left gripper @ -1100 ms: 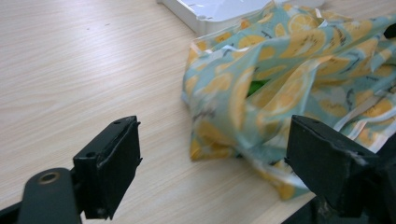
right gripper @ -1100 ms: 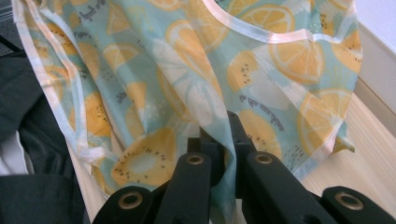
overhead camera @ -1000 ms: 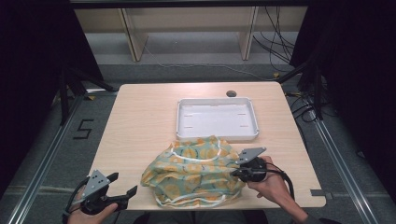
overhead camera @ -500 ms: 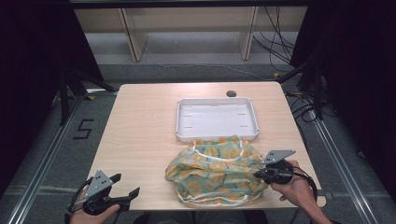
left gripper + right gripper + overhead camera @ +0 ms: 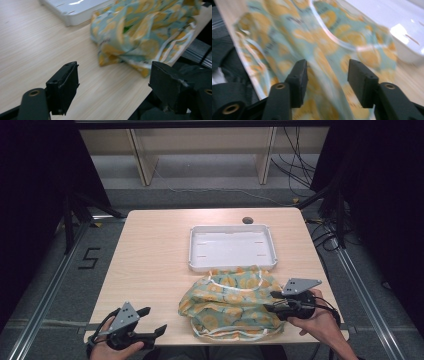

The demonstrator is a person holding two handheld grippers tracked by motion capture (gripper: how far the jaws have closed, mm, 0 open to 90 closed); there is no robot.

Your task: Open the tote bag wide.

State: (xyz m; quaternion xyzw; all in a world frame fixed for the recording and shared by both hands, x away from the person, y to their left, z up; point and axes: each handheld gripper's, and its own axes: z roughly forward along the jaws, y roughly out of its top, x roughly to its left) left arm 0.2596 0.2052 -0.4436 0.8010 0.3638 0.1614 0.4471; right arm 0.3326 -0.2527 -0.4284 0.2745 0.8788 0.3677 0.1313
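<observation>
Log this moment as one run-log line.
right gripper: jaws just opening, cloth between, ungripped | left gripper: open, apart from cloth | tray: empty

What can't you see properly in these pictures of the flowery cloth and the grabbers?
- Cloth: its print is blurred in the right gripper view, so what the orange shapes are stays unclear; that view's edges cut it off.
- Right gripper: its jaws have just been opening, with cloth between them; blur hides whether the pads touch it.
- White tray: cut off by the top edge in the left gripper view.
- Table under the cloth: hidden.
</observation>
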